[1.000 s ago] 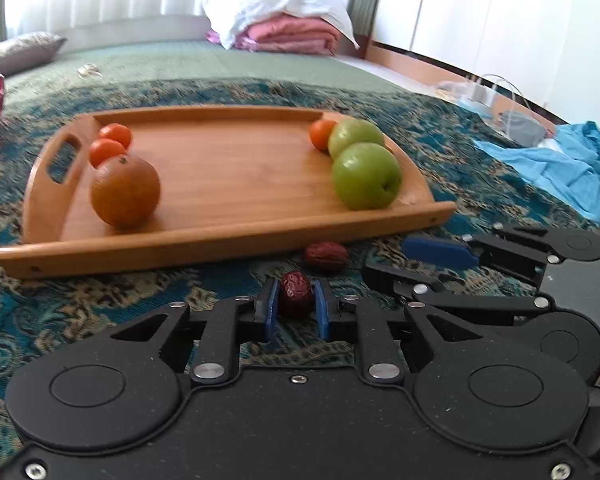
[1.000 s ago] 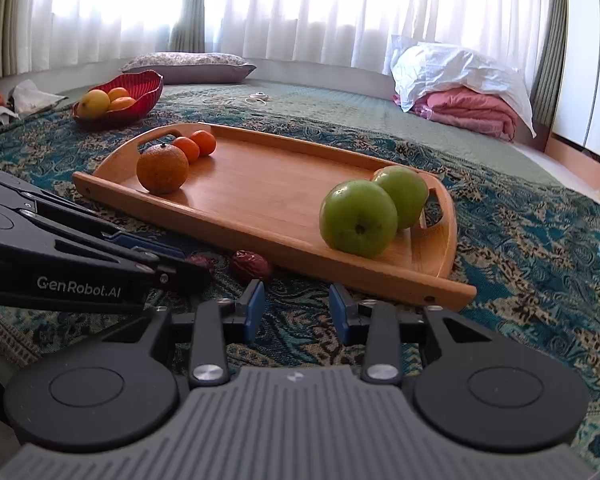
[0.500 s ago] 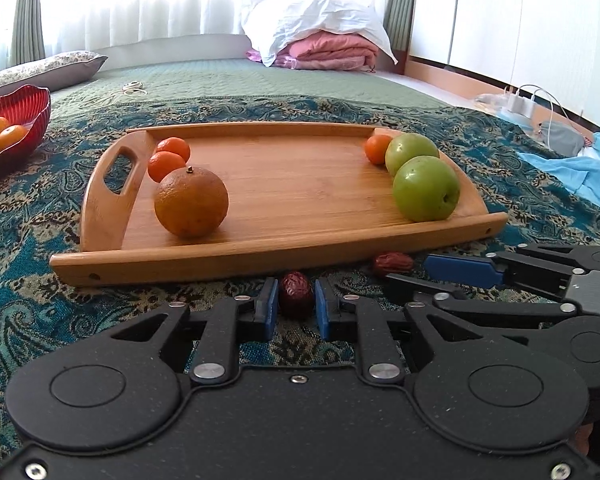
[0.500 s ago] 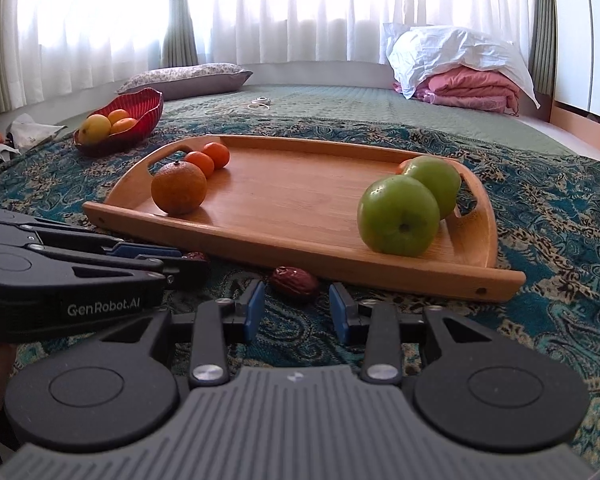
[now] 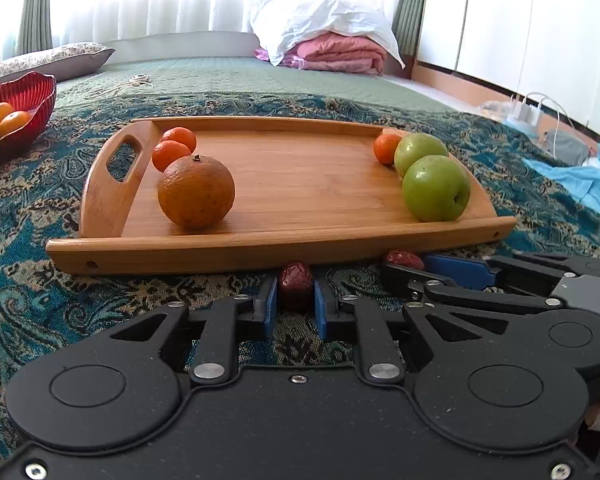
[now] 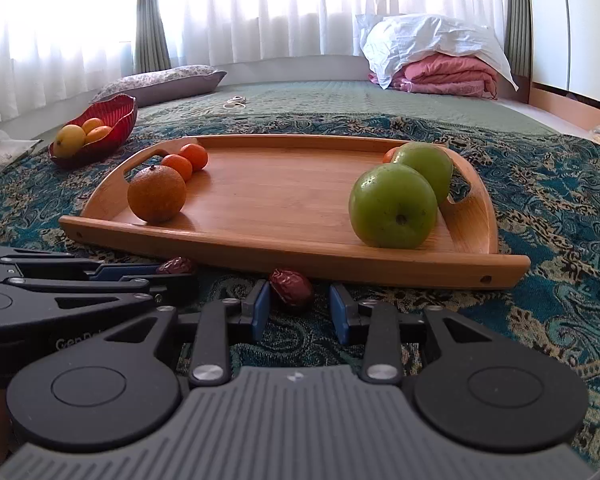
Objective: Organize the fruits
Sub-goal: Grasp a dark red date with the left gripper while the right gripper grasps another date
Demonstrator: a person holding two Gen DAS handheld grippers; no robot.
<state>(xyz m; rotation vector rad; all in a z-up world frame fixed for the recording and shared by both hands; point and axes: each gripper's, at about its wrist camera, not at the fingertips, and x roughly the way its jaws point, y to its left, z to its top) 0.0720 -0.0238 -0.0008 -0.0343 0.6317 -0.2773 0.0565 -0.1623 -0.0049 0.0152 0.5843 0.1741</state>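
Note:
My left gripper [image 5: 296,306] is shut on a red date [image 5: 296,283] just in front of the wooden tray [image 5: 260,246]. My right gripper [image 6: 298,312] is open around a second red date [image 6: 291,283] that lies on the blanket by the tray's front edge; the same date shows in the left wrist view [image 5: 403,259]. On the tray sit a large orange [image 5: 196,193], two small tangerines [image 5: 171,154] at the left, and two green apples [image 5: 436,188] with another tangerine [image 5: 385,148] at the right.
A red bowl [image 6: 112,118] with yellow and orange fruit stands far left. A patterned teal blanket [image 5: 40,200] covers the bed. A pillow and folded pink bedding [image 5: 336,52] lie at the back. A blue cloth [image 5: 580,180] and cables lie right.
Both grippers have moved closer to the tray. The right gripper now has the second date between its open fingers. The left gripper still holds its date.

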